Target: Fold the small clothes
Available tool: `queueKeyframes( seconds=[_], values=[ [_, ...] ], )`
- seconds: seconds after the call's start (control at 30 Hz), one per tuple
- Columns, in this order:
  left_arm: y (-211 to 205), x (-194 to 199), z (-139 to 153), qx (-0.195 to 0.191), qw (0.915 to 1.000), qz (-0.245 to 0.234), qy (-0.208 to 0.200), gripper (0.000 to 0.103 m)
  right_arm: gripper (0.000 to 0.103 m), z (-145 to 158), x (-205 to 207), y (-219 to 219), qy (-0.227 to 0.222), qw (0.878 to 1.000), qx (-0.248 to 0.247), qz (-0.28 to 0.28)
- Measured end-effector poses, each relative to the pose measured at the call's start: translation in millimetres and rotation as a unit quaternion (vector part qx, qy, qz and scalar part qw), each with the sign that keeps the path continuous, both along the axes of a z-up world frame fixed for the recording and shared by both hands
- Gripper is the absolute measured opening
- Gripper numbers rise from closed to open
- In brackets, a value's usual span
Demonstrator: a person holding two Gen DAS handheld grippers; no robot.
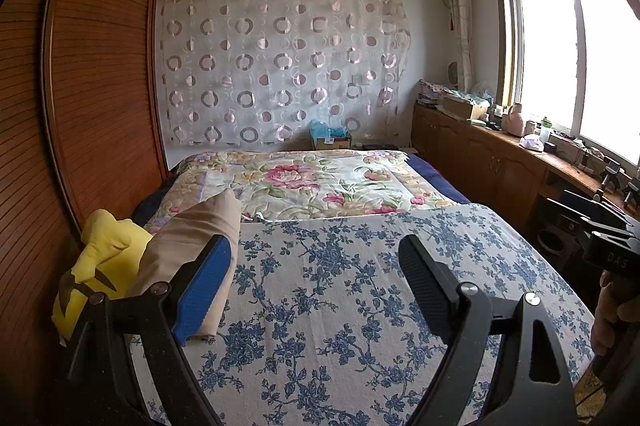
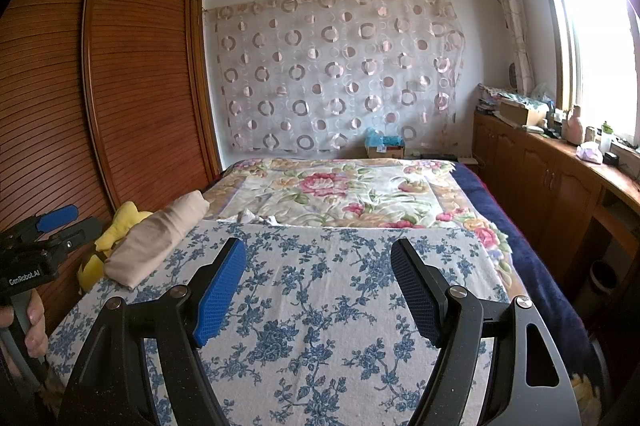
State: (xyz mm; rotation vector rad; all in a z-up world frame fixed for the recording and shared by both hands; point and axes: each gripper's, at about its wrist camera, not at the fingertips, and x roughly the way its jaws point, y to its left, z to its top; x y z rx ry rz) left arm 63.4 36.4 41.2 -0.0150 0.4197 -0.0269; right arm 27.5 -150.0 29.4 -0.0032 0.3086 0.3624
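Between my left gripper's (image 1: pixel 316 262) spread fingers I see only blue-flowered bedspread (image 1: pixel 340 306); the folded beige garment (image 1: pixel 192 250) lies behind its left finger. My right gripper's (image 2: pixel 318 268) fingers gape too, empty.

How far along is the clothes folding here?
Done: one beige folded garment lies at the blue-flowered bedspread's left edge, beside a yellow item. In hand: nothing; the left gripper and right gripper are open and empty. Whether more clothes remain, neither view shows.
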Motion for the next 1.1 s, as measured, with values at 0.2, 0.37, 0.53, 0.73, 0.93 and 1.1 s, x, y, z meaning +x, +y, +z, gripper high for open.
queueKeyframes(
  seconds=[0.2,0.37,0.53,0.73,0.93,1.1],
  values=[
    [0.6,-0.3,-0.8,0.000,1.0000,-0.001,0.001,0.086,0.077,0.0,-1.9,-2.7,-0.003,1.000,-0.002,0.000],
    [0.9,-0.5,-1.5,0.000,1.0000,-0.001,0.000,0.086,0.077,-1.4,-2.5,-3.7,-0.002,1.000,-0.002,0.002],
    [1.1,-0.7,-1.1,0.000,1.0000,0.000,0.000,0.086,0.077,-0.5,-2.6,-5.6,-0.002,1.000,-0.002,0.001],
    [1.5,-1.0,-1.8,0.000,1.0000,0.000,-0.001,0.086,0.077,0.6,-1.8,-8.4,-0.001,1.000,-0.002,0.002],
    [1.5,-1.0,-2.2,-0.001,1.0000,-0.001,-0.001,0.086,0.077,0.2,-2.8,-9.4,0.000,1.000,-0.002,0.001],
    [1.2,-0.9,-2.5,-0.002,1.0000,0.000,0.000,0.086,0.077,1.2,-4.7,-9.3,-0.001,1.000,-0.003,0.002]
  ],
)
